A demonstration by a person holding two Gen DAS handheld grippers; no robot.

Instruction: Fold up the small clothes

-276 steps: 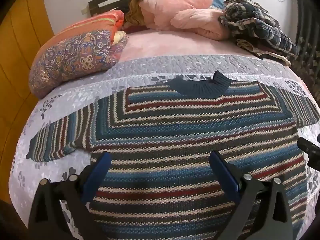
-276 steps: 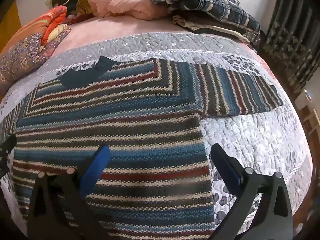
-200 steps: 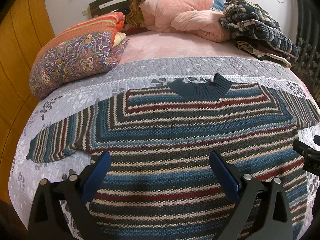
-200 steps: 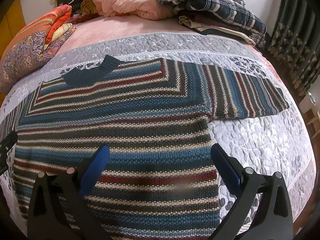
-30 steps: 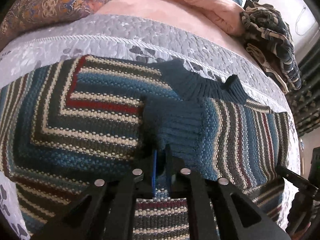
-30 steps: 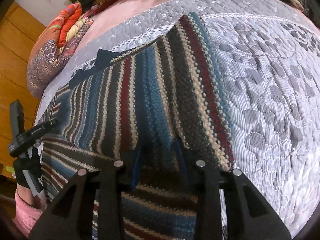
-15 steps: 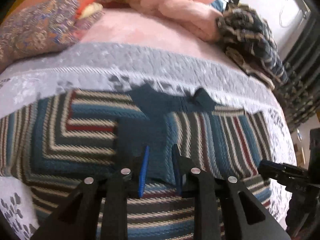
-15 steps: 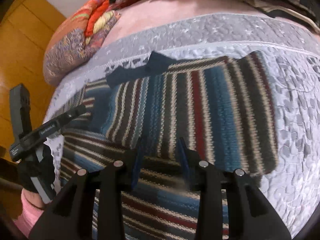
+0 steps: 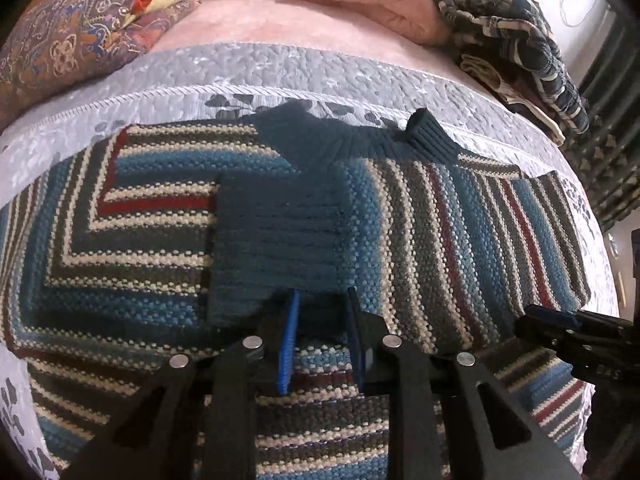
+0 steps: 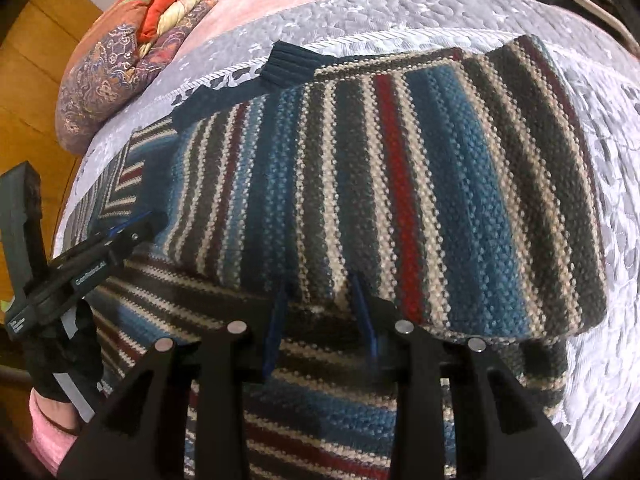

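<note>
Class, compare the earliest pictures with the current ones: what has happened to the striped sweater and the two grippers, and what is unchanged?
The right sleeve of the sweater was gripped and folded leftward across the chest; its dark cuff now lies below the collar. The left gripper and right gripper, wide open before, had clamped and now stand slightly parted. The sweater body, quilt and pillows stayed put.

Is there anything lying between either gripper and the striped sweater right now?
Nothing visible does: the left gripper sits open at the folded sleeve's dark cuff, and the right gripper sits open at the sweater.
</note>
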